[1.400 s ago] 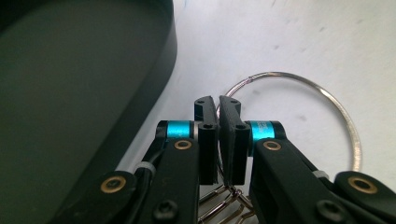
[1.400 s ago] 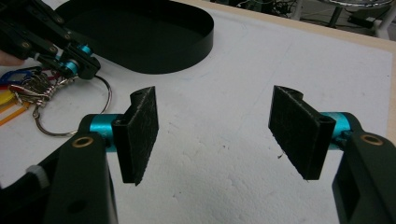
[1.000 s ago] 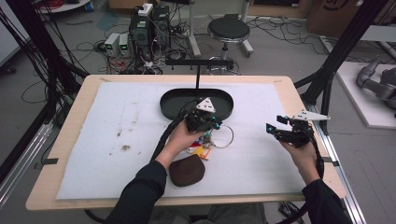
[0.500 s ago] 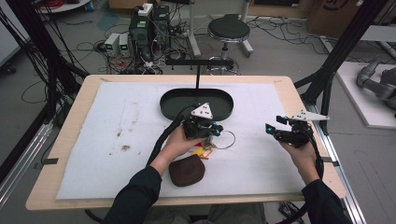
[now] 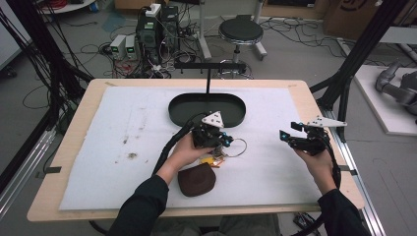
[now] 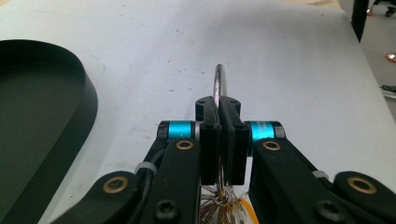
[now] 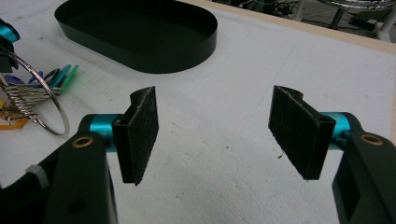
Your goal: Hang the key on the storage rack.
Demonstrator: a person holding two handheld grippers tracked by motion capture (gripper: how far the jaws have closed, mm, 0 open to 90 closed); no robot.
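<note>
No readable brand, label or writing appears on anything here.

In the high view a wooden table [image 5: 74,147] carries a white mat [image 5: 123,147] marked with a few brown stains at its left. At upper centre of the mat sits a shallow black oval tray [image 5: 182,105], with a black T-shaped stand [image 5: 208,73] rising just behind it. A brown pouch [image 5: 196,180] lies at lower centre, close to the person's left sleeve. Beyond the table are a round stool [image 5: 241,30], grey electronics boxes and tangled cables on the floor.

The left gripper [image 6: 219,109], at the centre of the high view just below the tray, has its jaws pressed together on a large silver key ring [image 6: 219,81]. In the left gripper view the ring stands up edge-on above the clamped pads. Below the jaws hangs a bunch of keys [image 6: 224,207], silvery with yellow-orange bits. In the right gripper view the ring is a thin wire circle at the left edge, with blue and green key heads beside it.

The right gripper [image 7: 212,128] is at the right of the high view, well apart from the keys. Its jaws stand wide apart with nothing between the dark textured pads, above bare mat.
</note>
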